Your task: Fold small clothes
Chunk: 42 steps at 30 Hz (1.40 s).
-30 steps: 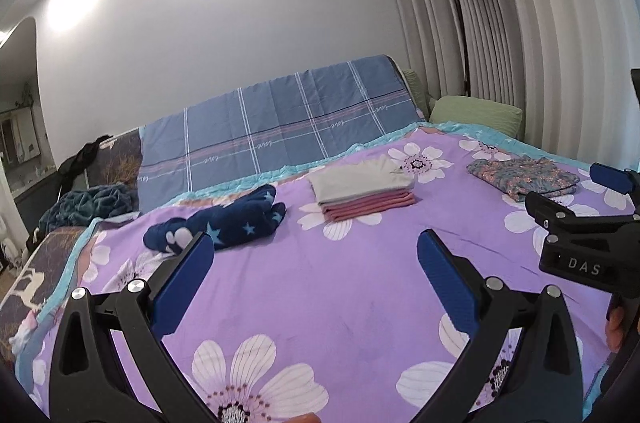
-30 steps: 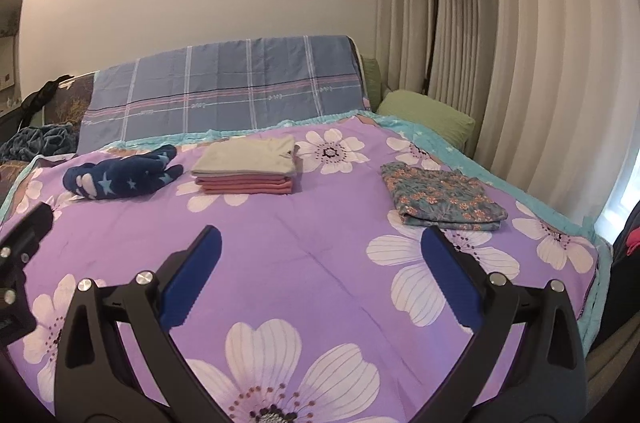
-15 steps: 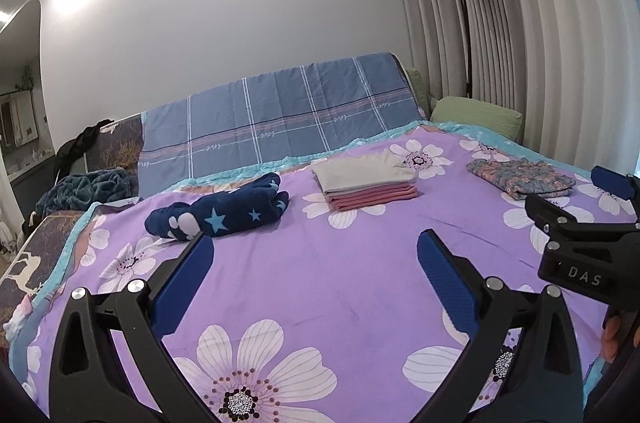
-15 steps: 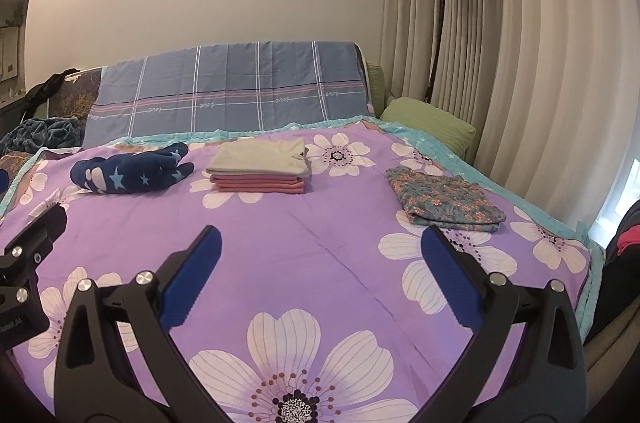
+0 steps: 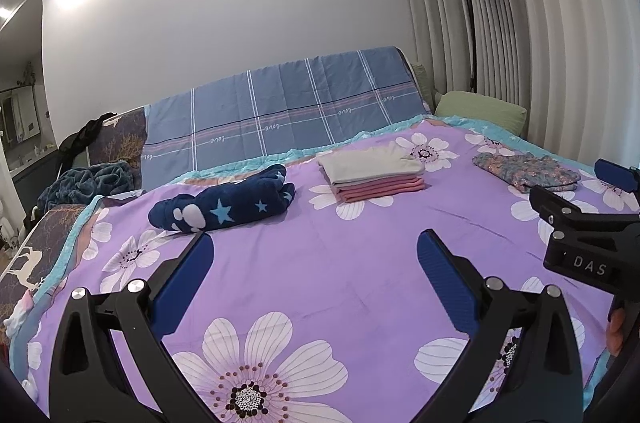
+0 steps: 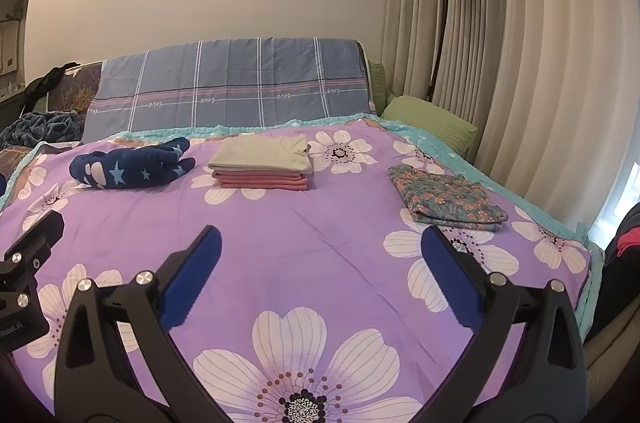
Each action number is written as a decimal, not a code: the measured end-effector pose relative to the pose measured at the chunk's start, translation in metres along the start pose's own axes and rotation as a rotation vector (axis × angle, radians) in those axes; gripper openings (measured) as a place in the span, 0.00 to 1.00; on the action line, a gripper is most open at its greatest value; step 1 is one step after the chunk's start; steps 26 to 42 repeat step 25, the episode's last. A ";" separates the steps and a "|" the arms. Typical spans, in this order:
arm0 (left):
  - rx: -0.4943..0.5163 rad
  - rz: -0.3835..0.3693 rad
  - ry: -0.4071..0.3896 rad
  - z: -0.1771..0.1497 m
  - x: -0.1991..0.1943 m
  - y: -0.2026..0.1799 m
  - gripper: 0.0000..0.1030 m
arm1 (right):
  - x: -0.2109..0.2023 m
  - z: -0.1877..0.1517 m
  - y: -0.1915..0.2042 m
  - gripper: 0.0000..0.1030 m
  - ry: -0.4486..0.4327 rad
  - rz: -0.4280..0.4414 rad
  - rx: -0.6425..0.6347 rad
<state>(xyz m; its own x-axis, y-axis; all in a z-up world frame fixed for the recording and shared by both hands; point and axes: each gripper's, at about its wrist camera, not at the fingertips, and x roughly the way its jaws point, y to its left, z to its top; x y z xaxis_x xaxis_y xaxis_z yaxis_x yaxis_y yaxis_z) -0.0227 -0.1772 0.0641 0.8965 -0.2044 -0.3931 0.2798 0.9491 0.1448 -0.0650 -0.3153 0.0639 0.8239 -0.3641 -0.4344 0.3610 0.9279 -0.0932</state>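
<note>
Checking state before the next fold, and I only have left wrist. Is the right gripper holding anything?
Observer: No. The right gripper is open, with only the purple bedspread showing between its fingers.
Operator: The floral garment is half hidden for me. Folded?
Observer: Yes, the floral garment lies folded flat with nothing on it.
Operator: Anything past the bed's right edge?
Observer: A dark bundle with a red patch, off the bed.

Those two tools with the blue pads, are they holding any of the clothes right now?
No. Both the left tool and the right tool are open and empty above the purple bedspread.
</note>
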 end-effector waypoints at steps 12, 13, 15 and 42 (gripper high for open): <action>0.000 0.006 0.023 -0.003 0.003 0.002 0.99 | 0.003 -0.002 0.001 0.98 0.009 -0.002 -0.004; 0.000 0.006 0.024 -0.003 0.004 0.002 0.99 | 0.003 -0.002 0.001 0.98 0.008 -0.002 -0.005; 0.002 0.007 0.030 -0.004 0.004 0.002 0.99 | 0.003 -0.002 0.001 0.98 0.008 -0.002 -0.004; 0.004 -0.001 0.045 -0.006 0.006 0.001 0.99 | 0.004 -0.002 0.003 0.98 0.013 -0.004 -0.005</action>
